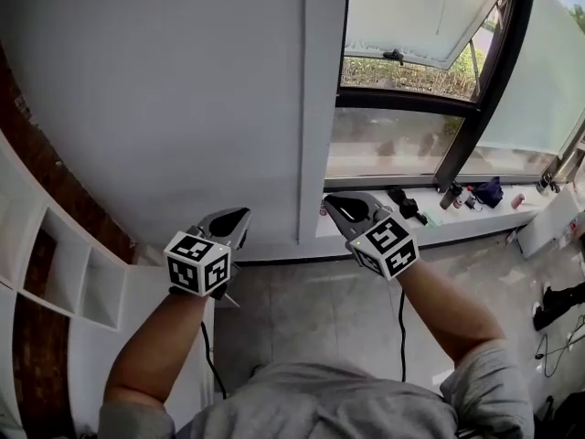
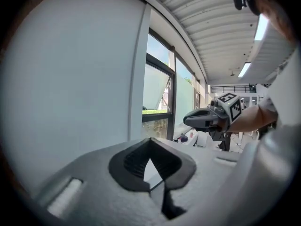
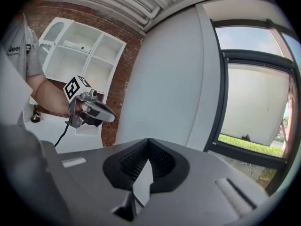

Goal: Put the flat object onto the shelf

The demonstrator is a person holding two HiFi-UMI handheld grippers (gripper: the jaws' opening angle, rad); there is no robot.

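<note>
I hold both grippers up side by side in front of a plain white wall (image 1: 183, 90). My left gripper (image 1: 236, 216) is shut, its dark pads meeting with nothing between them. My right gripper (image 1: 336, 203) is shut too and holds nothing. In the left gripper view, the left gripper (image 2: 150, 142) has its tips touching. The right gripper view shows the right gripper (image 3: 148, 142) the same way. The white cubby shelf (image 1: 69, 277) stands low at the left against a brick wall, and the same shelf (image 3: 87, 55) appears in the right gripper view. No flat object shows in any view.
A white window sill (image 1: 498, 216) at the right carries sunglasses (image 1: 405, 203), a bottle and some dark items. A dark-framed window (image 1: 411, 99) is above it. Grey floor tiles (image 1: 320, 309) lie below, with cables hanging from both grippers.
</note>
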